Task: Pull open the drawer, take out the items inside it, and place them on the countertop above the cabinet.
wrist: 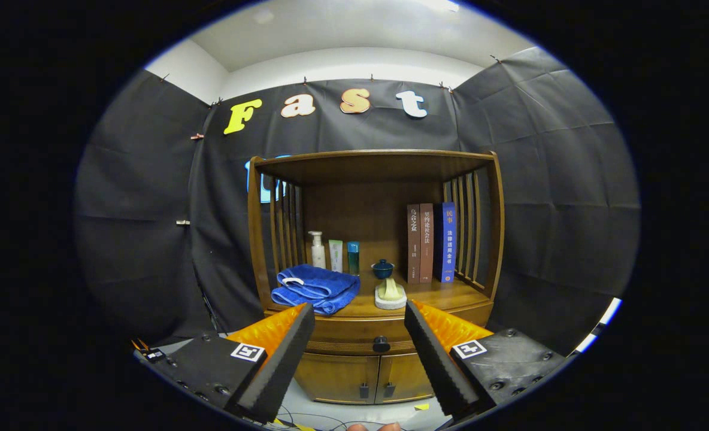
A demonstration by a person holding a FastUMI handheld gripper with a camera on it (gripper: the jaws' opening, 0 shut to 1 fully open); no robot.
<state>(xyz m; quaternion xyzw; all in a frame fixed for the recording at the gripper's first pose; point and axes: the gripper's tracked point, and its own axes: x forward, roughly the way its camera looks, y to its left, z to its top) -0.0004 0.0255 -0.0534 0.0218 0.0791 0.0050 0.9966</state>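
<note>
The gripper is wide open; its two fingers are far apart and touch nothing; each finger has a black pad, an orange side and a small black-and-white square tag; a bit of a hand shows near, below the fingers. Far ahead stands the cabinet; its drawer is shut, and the round black knob sits between the fingers, well beyond them; two small doors are under the drawer. On the countertop lies a blue towel on the left; behind it stand three bottles; in the middle are a small blue cup and a pale soap dish; on the right stand three books; their spines have writing, too small to read.
</note>
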